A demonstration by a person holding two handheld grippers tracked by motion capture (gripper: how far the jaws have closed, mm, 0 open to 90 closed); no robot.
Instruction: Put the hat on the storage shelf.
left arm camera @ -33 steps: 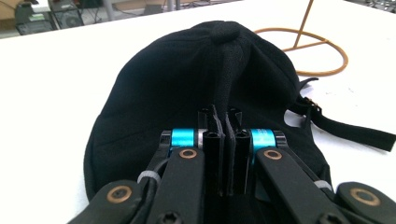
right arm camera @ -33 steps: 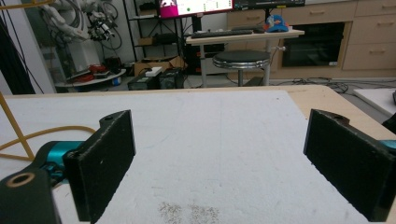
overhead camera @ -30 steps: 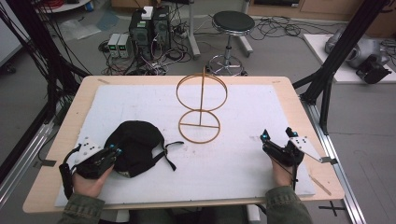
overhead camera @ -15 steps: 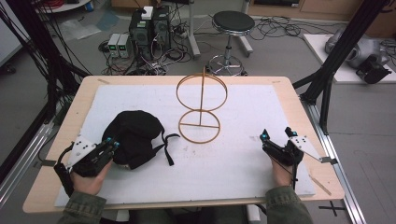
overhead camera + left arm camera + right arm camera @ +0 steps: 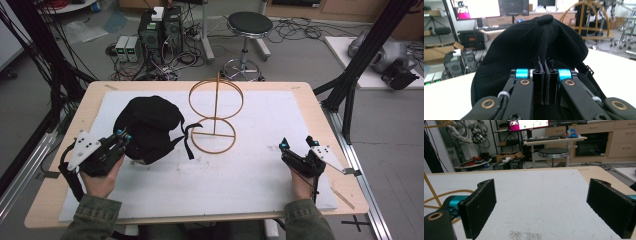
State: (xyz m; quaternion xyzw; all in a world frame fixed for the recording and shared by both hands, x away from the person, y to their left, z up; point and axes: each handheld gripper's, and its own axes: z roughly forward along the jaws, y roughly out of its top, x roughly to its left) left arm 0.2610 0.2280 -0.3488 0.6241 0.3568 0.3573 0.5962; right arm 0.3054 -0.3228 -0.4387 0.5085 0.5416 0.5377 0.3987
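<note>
- High view: the left gripper (image 5: pixel 121 141) is clamped on the rim of the black cap (image 5: pixel 149 127), and the cap hangs higher and farther toward 12 o'clock than 1 second ago, when it sat lower near the table's front left. The cap is now at 9 o'clock of the gold wire stand (image 5: pixel 215 117), close to it, with a strap dangling by the stand's lower ring.
- High view: the right gripper (image 5: pixel 296 145) rests on the sheet at 4 o'clock of the stand, same spot as 1 second ago, its jaws apart and holding nothing.
- High view: a white sheet (image 5: pixel 260 165) covers most of the wooden table (image 5: pixel 300 90). Beyond the far edge are a black stool (image 5: pixel 249 24), computer boxes and loose cables on a grey floor.
- Left gripper view: the 2 jaws are pressed together on a fold of the cap's (image 5: pixel 534 45) fabric; the wire stand (image 5: pixel 589 17) is at 1 o'clock, and monitors and a desk stand behind.
- Right gripper view: the 2 jaws stand wide over the bare sheet (image 5: pixel 541 195). A stool (image 5: pixel 553 152) is at 12 o'clock before wooden cabinets, and a bit of gold wire (image 5: pixel 434 192) at 9 o'clock.
</note>
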